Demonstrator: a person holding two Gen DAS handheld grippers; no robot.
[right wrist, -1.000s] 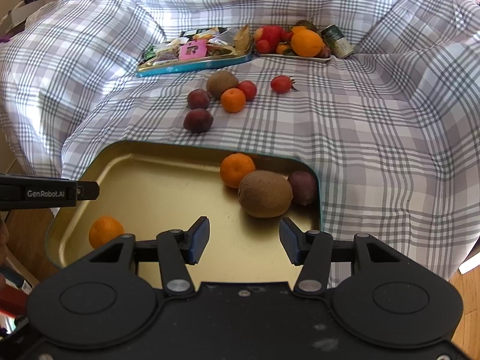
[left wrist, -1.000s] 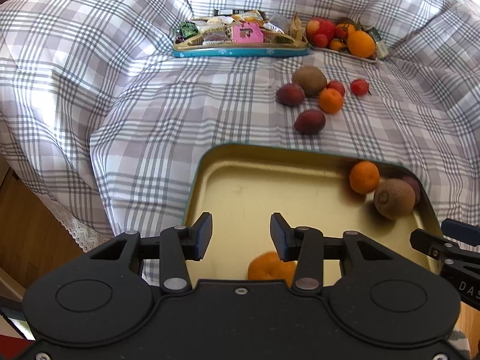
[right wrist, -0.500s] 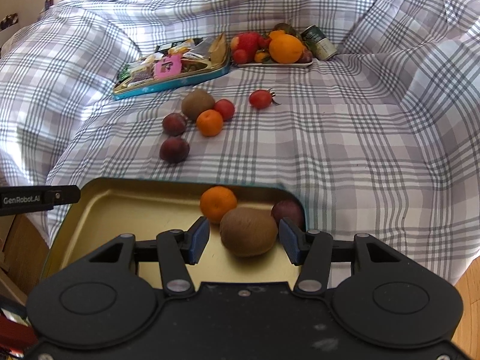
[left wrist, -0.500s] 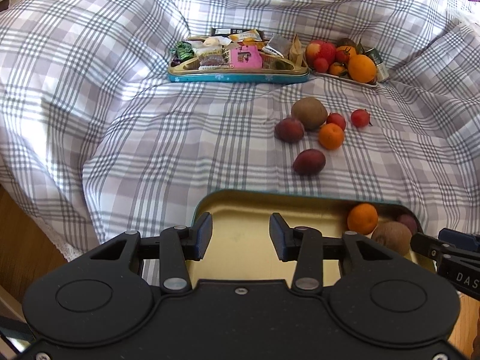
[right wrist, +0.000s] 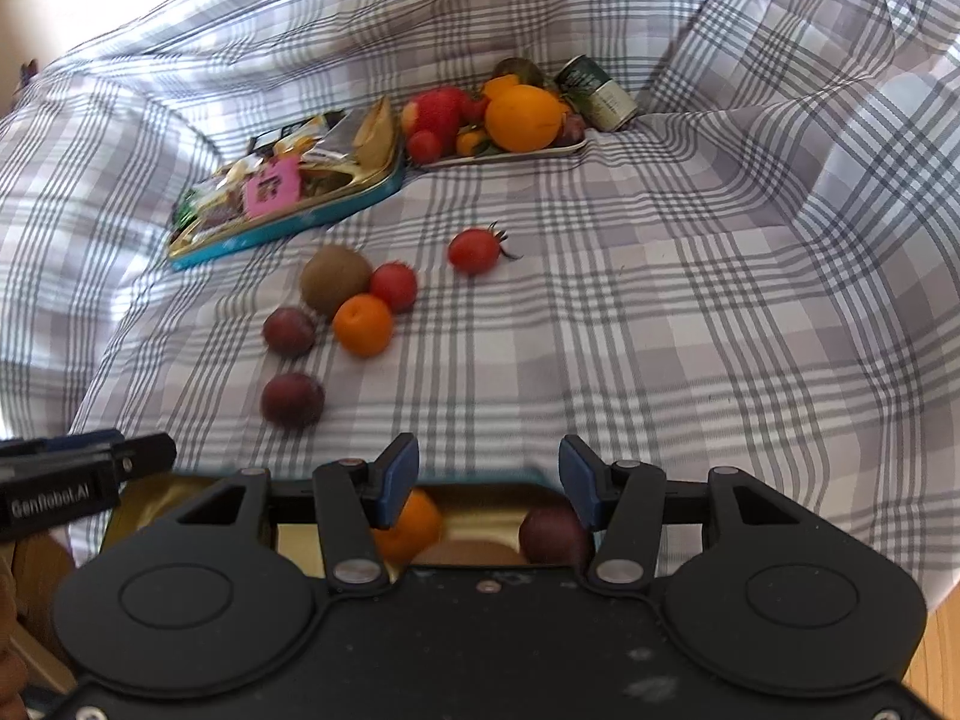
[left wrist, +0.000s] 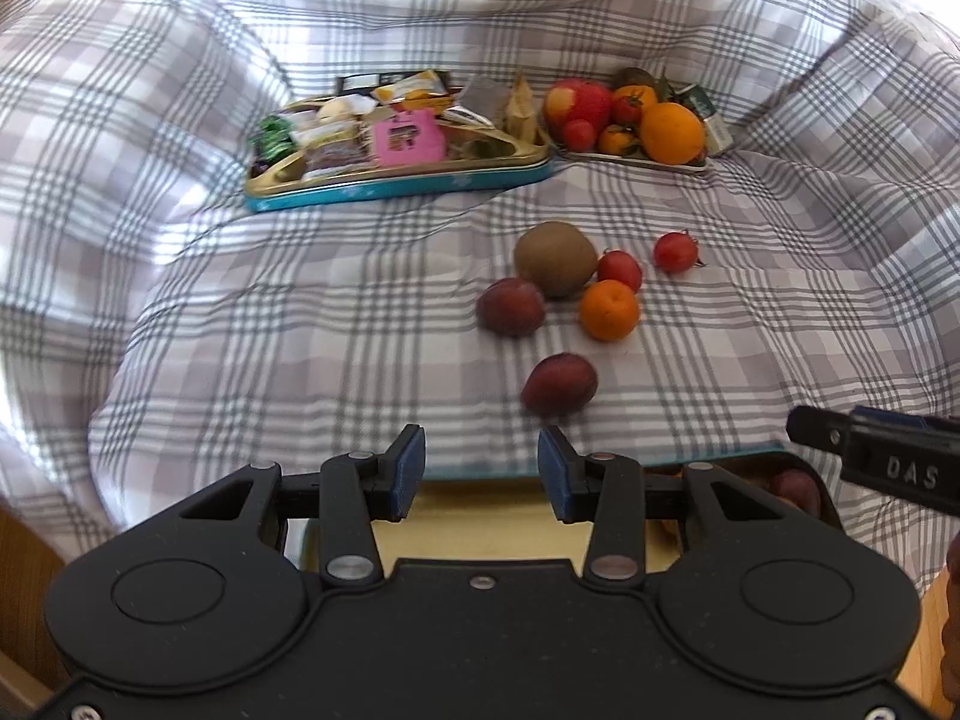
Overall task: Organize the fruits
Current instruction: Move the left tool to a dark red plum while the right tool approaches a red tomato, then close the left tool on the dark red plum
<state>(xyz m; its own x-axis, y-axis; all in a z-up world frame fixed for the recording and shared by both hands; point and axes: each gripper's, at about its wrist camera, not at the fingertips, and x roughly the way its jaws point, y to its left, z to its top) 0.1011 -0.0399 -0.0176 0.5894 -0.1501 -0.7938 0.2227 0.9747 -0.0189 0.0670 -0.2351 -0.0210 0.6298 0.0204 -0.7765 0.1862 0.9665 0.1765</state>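
Observation:
My left gripper [left wrist: 480, 462] is open with nothing between its blue pads, above the far rim of a gold tray [left wrist: 480, 516]. My right gripper [right wrist: 487, 468] is open too, over the same tray [right wrist: 480, 495]. Below it lie an orange [right wrist: 414, 525], a kiwi [right wrist: 468, 552] and a plum [right wrist: 549, 534]. Loose on the plaid cloth ahead are a kiwi [left wrist: 555, 258], two plums [left wrist: 510, 306] [left wrist: 558, 384], a mandarin [left wrist: 609, 309] and two tomatoes [left wrist: 619, 269] [left wrist: 675, 251]. The nearer plum lies just beyond my left fingertips.
At the back stand a teal tin of snacks [left wrist: 396, 186] and a plate [left wrist: 630, 157] heaped with fruit, with a can [right wrist: 597, 93] beside it. The cloth rises in folds all round. Wooden floor shows at the lower corners.
Both grippers have moved forward over the tray toward the loose fruit, so the tray has slid to the bottom of each view. The left jaws have narrowed slightly.

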